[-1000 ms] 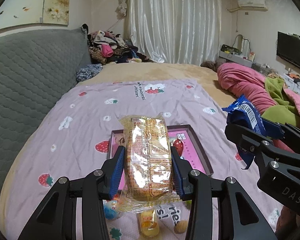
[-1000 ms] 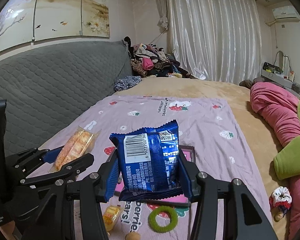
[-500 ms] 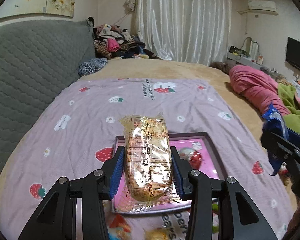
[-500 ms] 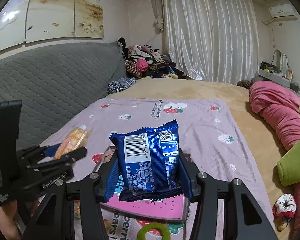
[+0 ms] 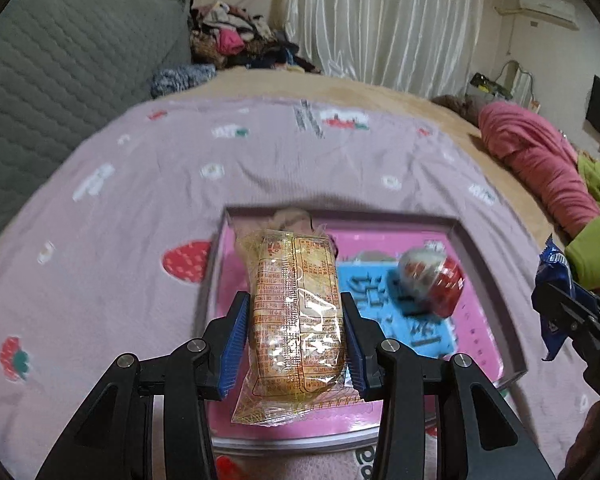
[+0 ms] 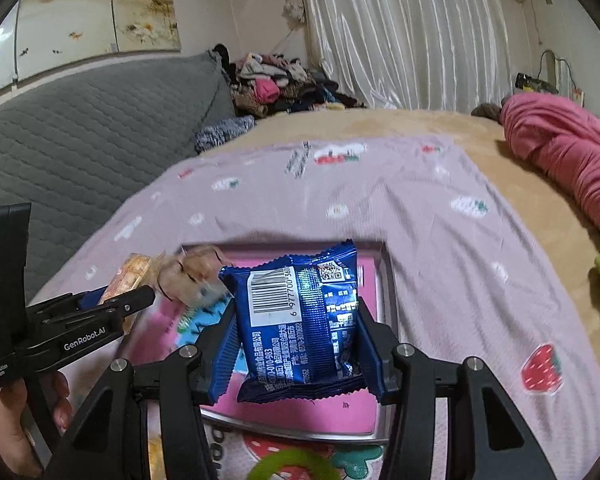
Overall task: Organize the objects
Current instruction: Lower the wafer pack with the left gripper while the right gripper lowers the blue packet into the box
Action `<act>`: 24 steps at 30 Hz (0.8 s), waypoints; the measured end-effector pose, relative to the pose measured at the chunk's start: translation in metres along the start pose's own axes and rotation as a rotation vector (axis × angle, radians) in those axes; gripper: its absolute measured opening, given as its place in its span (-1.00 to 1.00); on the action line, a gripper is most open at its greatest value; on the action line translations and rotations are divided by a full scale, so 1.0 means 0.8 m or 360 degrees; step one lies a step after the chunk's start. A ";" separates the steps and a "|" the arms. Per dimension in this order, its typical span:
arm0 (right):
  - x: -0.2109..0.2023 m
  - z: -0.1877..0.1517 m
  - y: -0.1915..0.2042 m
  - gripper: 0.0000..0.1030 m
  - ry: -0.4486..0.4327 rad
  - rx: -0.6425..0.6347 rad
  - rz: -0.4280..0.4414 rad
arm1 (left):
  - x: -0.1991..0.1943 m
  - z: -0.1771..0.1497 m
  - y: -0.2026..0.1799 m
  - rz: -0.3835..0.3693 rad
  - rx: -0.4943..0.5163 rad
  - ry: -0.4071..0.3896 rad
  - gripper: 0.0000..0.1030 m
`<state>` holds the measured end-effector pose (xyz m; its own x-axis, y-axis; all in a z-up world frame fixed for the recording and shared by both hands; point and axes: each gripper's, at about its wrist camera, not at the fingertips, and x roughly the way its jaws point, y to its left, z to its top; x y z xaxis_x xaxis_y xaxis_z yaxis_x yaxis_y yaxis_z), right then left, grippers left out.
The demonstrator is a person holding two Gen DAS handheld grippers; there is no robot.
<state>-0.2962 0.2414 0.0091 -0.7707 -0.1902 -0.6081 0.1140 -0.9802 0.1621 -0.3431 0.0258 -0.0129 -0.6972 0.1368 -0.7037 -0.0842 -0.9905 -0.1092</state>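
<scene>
My left gripper [image 5: 294,344] is shut on a clear yellow biscuit pack [image 5: 296,320] and holds it over the left part of a pink tray [image 5: 488,280]. The tray lies on the purple strawberry blanket [image 5: 140,208] and holds a red-and-clear wrapped snack [image 5: 436,280] and a small beige plush item [image 5: 290,218]. My right gripper [image 6: 298,344] is shut on a blue snack packet [image 6: 300,316] above the tray's right side [image 6: 386,308]. The left gripper shows at the left of the right wrist view [image 6: 112,308].
A grey quilted headboard [image 6: 80,132] runs along the left. A pile of clothes [image 6: 276,88] sits at the far end. Pink and green bedding [image 5: 552,172] lies at the right. A green ring [image 6: 292,466] lies on the blanket below the tray.
Both grippers have moved forward and down, from in front of the tray to over it. Each keeps its hold on its packet. The views are blurred by motion.
</scene>
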 end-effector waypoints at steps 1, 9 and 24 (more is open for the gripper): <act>0.007 -0.005 -0.003 0.02 0.0014 0.0004 -0.0001 | 0.009 -0.003 0.000 0.0001 -0.0004 0.0008 -0.13; 0.048 -0.035 -0.012 0.02 0.0151 -0.0021 -0.0032 | 0.047 -0.019 -0.006 -0.0009 0.0065 0.0092 -0.13; 0.083 -0.055 -0.005 0.02 0.0327 -0.0056 -0.0113 | 0.068 -0.032 0.000 -0.0036 0.0064 0.0246 -0.13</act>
<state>-0.3202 0.2300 -0.0662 -0.6342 -0.1244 -0.7631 0.0883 -0.9922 0.0883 -0.3631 0.0338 -0.0691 -0.5774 0.1571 -0.8012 -0.1290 -0.9865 -0.1004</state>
